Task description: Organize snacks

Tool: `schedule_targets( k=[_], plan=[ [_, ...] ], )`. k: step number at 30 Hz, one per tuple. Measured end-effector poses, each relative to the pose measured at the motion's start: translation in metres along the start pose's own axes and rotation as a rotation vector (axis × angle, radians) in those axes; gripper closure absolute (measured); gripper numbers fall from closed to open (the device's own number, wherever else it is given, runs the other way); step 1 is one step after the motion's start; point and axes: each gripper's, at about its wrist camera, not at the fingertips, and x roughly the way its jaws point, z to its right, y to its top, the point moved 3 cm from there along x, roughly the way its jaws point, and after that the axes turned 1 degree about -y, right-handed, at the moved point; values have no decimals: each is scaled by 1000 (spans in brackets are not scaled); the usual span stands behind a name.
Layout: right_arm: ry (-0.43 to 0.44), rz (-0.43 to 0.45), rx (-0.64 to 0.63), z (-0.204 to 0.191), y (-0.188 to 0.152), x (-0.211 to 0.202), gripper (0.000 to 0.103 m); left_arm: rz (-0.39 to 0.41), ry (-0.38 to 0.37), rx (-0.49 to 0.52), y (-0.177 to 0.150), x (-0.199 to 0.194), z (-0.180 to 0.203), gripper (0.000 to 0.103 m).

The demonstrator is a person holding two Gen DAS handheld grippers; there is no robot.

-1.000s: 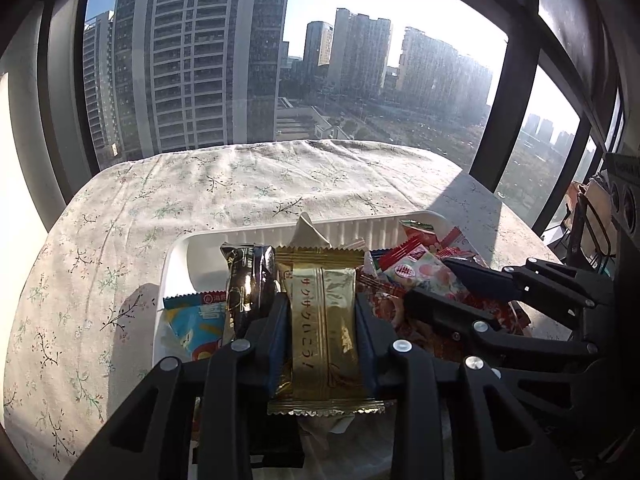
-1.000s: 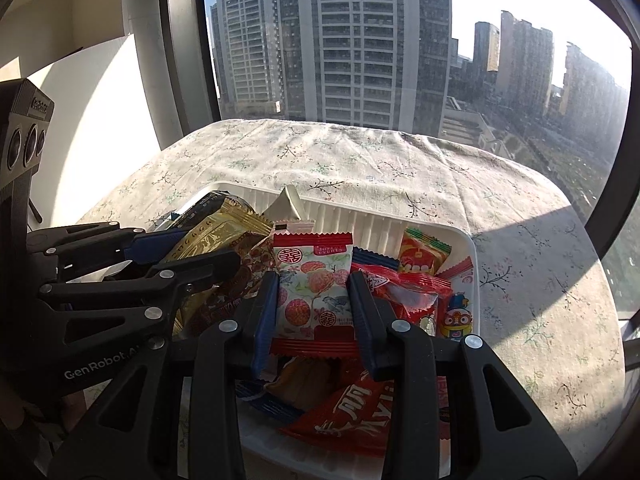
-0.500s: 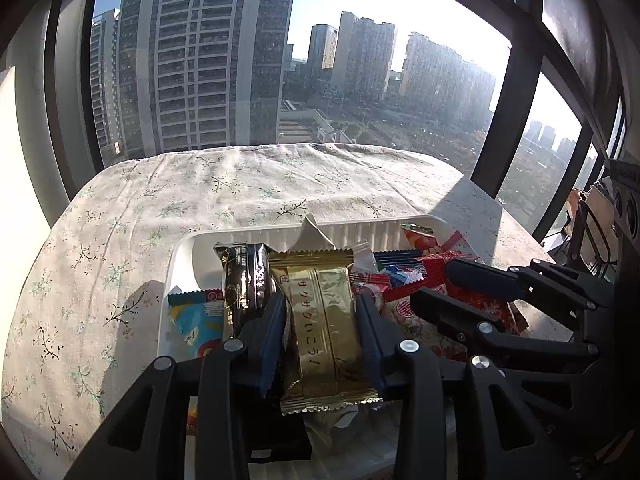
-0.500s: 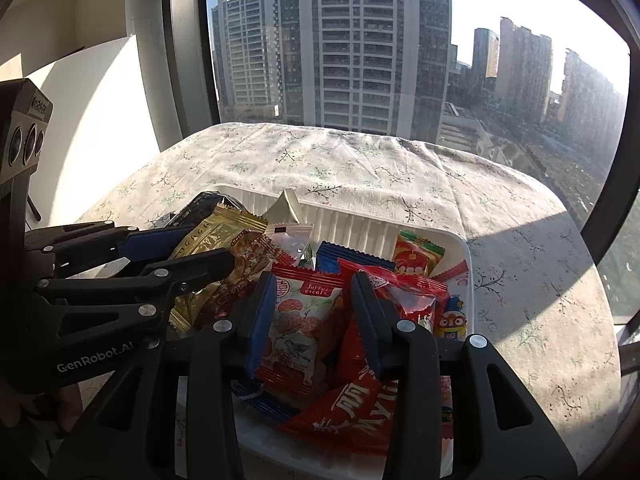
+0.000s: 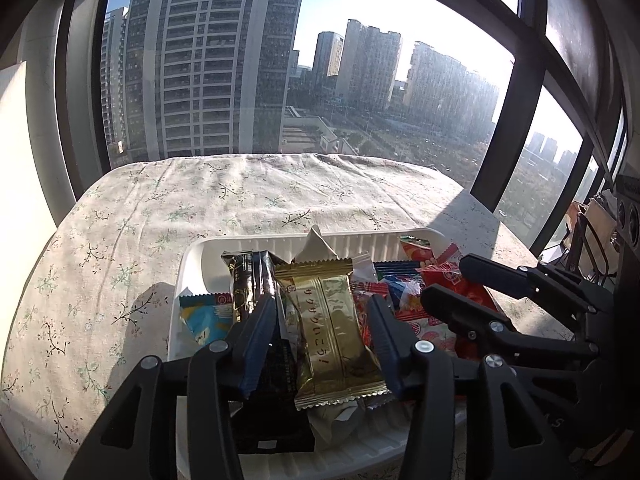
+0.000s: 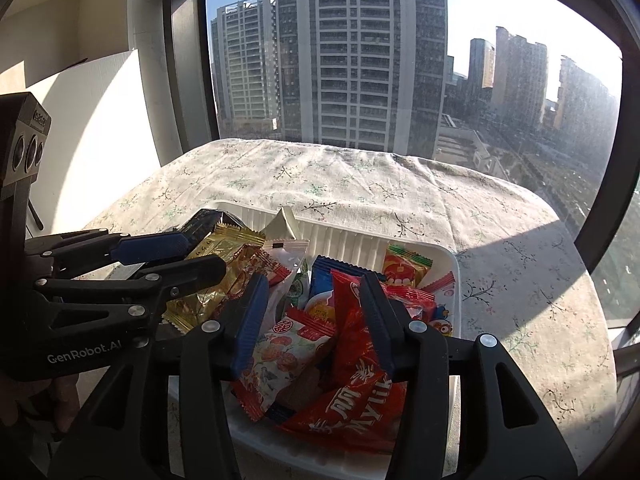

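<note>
Snacks all sit in the white tray (image 5: pixel 192 264) at lower centre of both views, on the floral-cloth worktop (image 5: pixel 120 240) by the window.

From my left gripper (image 5: pixel 322 304): jaws apart, blue pads flanking the gold wafer packet (image 5: pixel 332 332). Can't confirm pad contact either side; looks like slack, so I call it not clamped. Packet's long axis runs along the fingers, pointing away from the camera, so closing would pinch it across the narrow width. Dark packet (image 5: pixel 256 280) sits just left of it, against the left finger.

Right gripper (image 6: pixel 312 288): jaws apart too, straddling the floral red-edged packet (image 6: pixel 280 356) and the red triangular pack (image 6: pixel 356 360), both tilted in the pile. Neither is gripped as far as I can see.

Left is nearer the gold packet, right nearer the red heap.

Hidden: tray's near wall and floor are under the gripper bodies and the pile. Packets low in the heap are only partly visible. Small print is unreadable.
</note>
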Motion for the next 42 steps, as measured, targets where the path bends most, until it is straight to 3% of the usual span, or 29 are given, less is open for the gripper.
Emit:
schedule_targets(
  k=[9, 14, 21, 29, 31, 33, 36, 39, 42],
  plan=[
    [-13, 110, 21, 6, 12, -22, 42, 53, 15, -22, 11, -19, -6, 29],
    [-8, 178, 54, 11, 25, -51, 29, 119, 40, -36, 26, -57, -6, 0],
    [-13, 428, 75, 5, 33, -160, 1, 263, 161, -10, 15, -142, 15, 0],
    [-50, 754, 150, -6, -17, -297, 0, 535, 368, 58, -41, -258, 65, 0],
    [-69, 824, 182, -10, -34, -330, 0, 585, 384, 94, -59, -282, 81, 0],
    [-101, 910, 210, -14, -55, -364, 0, 596, 374, 123, -78, -296, 94, 0],
    [-146, 991, 225, -24, -81, -399, 0, 532, 422, 96, -100, -305, 101, 0],
    [-163, 1007, 200, -36, -97, -429, 0, 484, 385, 50, -118, -311, 101, 0],
    [-169, 1010, 156, -51, -112, -454, 0, 439, 426, 17, -133, -317, 98, 0]
  ],
)
